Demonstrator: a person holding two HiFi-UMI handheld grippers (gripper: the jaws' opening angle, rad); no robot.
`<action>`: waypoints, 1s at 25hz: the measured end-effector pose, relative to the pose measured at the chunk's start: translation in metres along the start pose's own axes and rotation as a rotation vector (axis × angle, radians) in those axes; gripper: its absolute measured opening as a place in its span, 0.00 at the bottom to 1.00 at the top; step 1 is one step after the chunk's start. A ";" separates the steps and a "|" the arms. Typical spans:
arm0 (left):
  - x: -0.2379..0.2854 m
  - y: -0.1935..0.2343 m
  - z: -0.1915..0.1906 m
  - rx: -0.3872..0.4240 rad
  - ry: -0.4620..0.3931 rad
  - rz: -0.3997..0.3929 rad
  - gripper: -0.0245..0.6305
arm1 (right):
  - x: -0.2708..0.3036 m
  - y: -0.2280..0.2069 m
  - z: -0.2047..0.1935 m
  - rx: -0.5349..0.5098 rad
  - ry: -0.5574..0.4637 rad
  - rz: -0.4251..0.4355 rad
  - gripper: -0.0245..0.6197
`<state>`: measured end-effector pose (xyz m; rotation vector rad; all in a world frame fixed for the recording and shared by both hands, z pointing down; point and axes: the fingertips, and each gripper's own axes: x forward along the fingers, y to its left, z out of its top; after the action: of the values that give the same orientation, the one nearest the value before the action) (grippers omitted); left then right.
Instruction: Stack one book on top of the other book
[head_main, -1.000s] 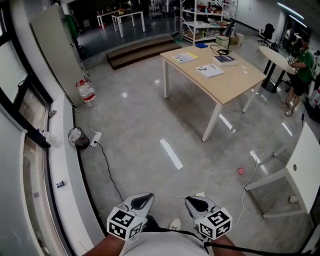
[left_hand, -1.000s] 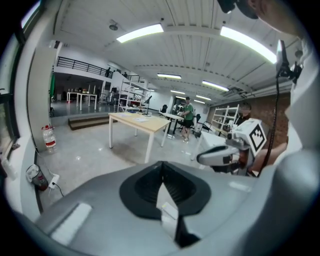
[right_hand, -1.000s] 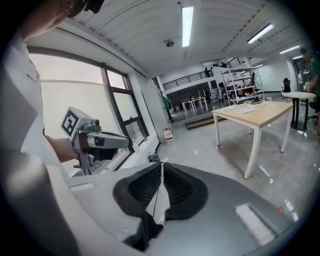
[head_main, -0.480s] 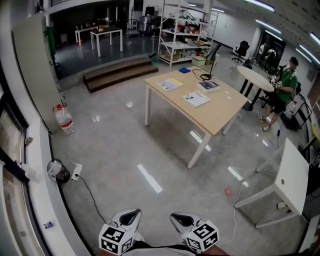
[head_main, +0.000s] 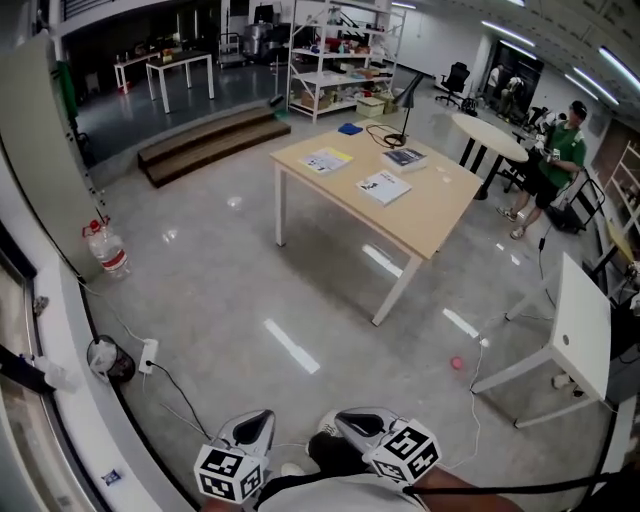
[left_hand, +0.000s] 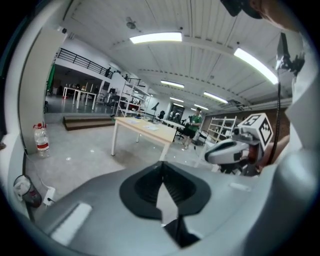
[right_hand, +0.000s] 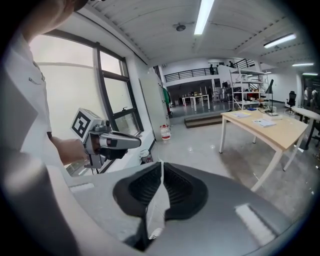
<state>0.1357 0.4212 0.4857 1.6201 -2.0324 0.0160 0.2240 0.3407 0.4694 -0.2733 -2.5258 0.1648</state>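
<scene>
Low by the person's body, the left gripper (head_main: 255, 420) and the right gripper (head_main: 350, 422) point forward side by side, each with its fingers closed together on nothing. Ahead spreads the grey floor (head_main: 250, 280), with a small pink ball (head_main: 457, 363) on it. Farther off stands the wooden counter (head_main: 440, 215). On it a white book (head_main: 385, 187) and a dark book (head_main: 405, 157) lie flat, near each other but apart. Beyond it is a person in a green top (head_main: 560, 150).

A wooden bench (head_main: 440, 215) stands far across the grey floor (head_main: 230, 290). It carries a white book (head_main: 385, 187) and a dark book (head_main: 404, 157), lying apart. The left gripper (head_main: 256, 418) and right gripper (head_main: 348, 420) sit side by side at the bottom edge.
</scene>
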 end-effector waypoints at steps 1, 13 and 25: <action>0.004 0.008 0.001 -0.010 0.006 0.003 0.05 | 0.007 -0.003 0.004 -0.001 -0.001 0.003 0.06; 0.094 0.084 0.083 0.007 0.043 0.056 0.05 | 0.098 -0.130 0.092 0.017 -0.096 0.056 0.06; 0.235 0.085 0.188 0.151 0.058 -0.068 0.05 | 0.099 -0.270 0.145 0.101 -0.166 -0.057 0.06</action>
<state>-0.0479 0.1714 0.4480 1.7589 -1.9715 0.1939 0.0192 0.0928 0.4522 -0.1522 -2.6755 0.3022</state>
